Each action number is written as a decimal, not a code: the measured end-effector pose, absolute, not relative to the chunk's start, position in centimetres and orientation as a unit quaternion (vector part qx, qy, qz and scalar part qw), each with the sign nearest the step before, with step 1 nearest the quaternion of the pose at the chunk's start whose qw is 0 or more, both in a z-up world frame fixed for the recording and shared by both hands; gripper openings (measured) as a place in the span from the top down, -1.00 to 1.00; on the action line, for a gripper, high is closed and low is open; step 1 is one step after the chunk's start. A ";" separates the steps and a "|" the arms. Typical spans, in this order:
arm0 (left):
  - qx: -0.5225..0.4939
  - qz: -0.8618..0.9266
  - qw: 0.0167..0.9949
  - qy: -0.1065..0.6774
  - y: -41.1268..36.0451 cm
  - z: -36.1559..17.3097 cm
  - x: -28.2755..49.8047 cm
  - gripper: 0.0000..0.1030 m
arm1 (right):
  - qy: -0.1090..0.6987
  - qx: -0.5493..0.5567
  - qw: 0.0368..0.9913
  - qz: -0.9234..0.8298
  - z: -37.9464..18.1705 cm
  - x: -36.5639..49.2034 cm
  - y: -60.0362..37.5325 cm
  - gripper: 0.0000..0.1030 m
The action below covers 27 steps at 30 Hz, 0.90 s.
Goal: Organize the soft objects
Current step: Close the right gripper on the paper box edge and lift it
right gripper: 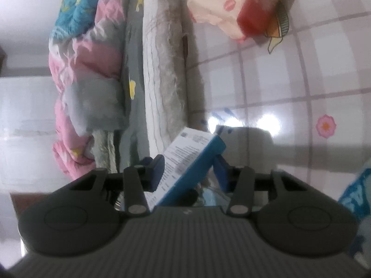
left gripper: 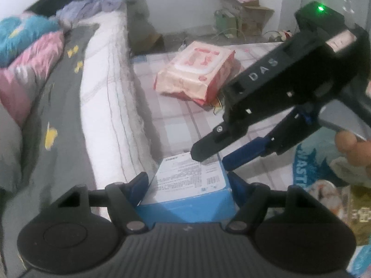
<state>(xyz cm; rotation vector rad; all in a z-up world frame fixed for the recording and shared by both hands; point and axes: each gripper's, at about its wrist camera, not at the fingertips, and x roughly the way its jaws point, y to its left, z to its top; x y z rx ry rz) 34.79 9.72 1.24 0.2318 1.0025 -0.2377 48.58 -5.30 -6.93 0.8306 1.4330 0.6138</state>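
The wipes pack (left gripper: 197,73) is lying on the table (left gripper: 176,120) behind the box (left gripper: 187,180), with the bed (left gripper: 102,97) sitting along the table's left edge.

The left wrist view looks low and forward along its fingers, close behind a blue cardboard box with a white printed label (left gripper: 185,180), facing the far wall. The right wrist view is rolled sideways, equally close to the same box (right gripper: 187,159). Both share the pink plastic wipes pack (left gripper: 197,74) (right gripper: 234,7).
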 end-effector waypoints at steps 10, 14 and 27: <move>0.024 -0.082 0.893 0.441 10.3 5.0 29.7 -0.43 | 0.618 0.363 0.636 0.287 -4.3 44.8 -6.9 0.31; 0.012 -0.079 0.910 0.408 9.2 6.9 26.4 -0.42 | 0.595 0.362 0.648 0.308 -1.7 42.7 -8.2 0.34; 0.008 -0.104 0.932 0.347 1.1 9.7 19.0 -0.42 | 0.532 0.351 0.695 0.332 3.5 33.7 -17.1 0.36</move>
